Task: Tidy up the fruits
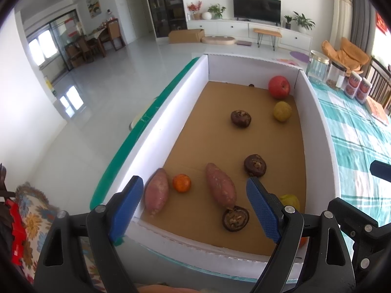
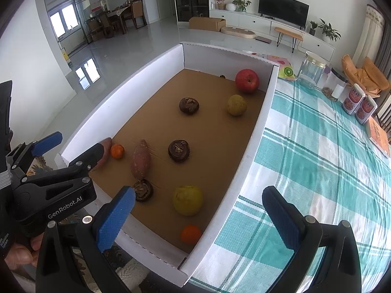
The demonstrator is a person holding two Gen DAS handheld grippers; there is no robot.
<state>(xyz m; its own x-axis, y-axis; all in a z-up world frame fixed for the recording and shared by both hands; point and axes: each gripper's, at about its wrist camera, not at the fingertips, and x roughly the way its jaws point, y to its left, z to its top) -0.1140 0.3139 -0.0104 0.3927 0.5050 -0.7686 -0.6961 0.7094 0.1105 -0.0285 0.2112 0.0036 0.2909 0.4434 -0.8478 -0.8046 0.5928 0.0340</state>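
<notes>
Both claws, left (image 1: 195,210) and right (image 2: 198,219), hang spread and empty over the box's (image 2: 254,131) near end, where the fruits lie loose. The round orange (image 2: 191,234) in the near corner by the tabletop's (image 2: 317,151) checked cloth could roll off a pad, or a finger could snag the wall.

White-walled box (image 2: 254,131) with brown floor at centre frame; red apple (image 2: 247,80) upper right; teal-and-white checked tablecloth (image 2: 317,161) right; blue gripper pads (image 2: 114,222) below
</notes>
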